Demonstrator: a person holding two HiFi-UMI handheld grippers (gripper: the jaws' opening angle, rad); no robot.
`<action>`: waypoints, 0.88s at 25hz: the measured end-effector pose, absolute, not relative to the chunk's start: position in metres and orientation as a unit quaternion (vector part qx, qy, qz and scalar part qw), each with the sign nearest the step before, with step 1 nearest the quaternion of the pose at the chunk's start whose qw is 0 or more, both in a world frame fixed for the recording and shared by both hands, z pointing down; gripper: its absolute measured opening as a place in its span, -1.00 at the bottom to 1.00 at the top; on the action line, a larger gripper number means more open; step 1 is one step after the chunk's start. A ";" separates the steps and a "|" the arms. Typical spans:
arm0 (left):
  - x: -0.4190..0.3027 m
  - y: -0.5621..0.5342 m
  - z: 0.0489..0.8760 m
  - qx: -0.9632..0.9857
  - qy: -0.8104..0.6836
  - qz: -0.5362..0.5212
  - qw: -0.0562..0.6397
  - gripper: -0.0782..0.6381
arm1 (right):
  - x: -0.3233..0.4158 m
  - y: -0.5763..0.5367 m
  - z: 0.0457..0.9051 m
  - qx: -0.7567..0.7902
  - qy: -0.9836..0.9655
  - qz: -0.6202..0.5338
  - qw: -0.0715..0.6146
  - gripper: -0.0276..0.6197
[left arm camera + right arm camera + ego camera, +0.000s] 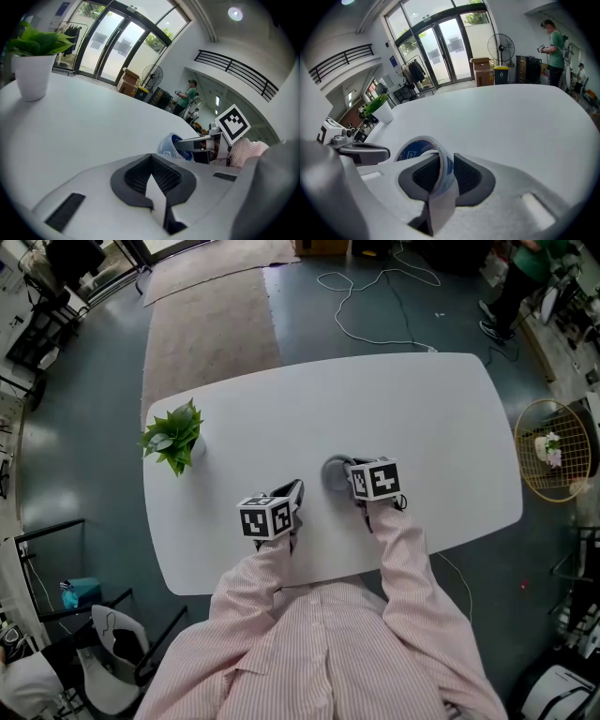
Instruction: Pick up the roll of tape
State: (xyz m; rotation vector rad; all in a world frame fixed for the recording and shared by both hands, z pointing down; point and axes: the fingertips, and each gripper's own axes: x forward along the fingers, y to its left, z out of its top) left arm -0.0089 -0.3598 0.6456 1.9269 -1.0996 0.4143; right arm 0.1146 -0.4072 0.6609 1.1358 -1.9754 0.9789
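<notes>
Over a dark grey floor (84, 456) stands a broad white bench (422, 418) with rounded corners, and a long beige rug (202, 329) runs away from its far side. At the near edge a person in a pink-striped shirt (309, 652) reaches both sleeves out over the top. To the right of the bench, well apart from it, a round wire basket (553, 451) sits on the floor, and a white cable (375, 296) loops across the floor beyond the far edge. A small green plant in a white pot (173, 439) stands upright near the bench's left end, away from both hands.

The left tool (151, 159) hovers over the near middle of the bench with its dark pads brought together at the tips and nothing between them. Just to its right, the right tool (440, 161) angles down at the bench. It is clamped on the roll of tape (415, 147): one pad sits inside the ring and the other against its outer face, so the band is pinched between them. The roll, clear tape on a blue-printed core, is tilted up on edge near the bench's centre, between the two tools.
</notes>
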 end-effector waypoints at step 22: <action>-0.016 -0.356 0.569 0.824 -0.465 0.102 0.309 -0.78 | 0.102 -0.396 0.576 0.460 -0.834 0.266 0.148 -0.67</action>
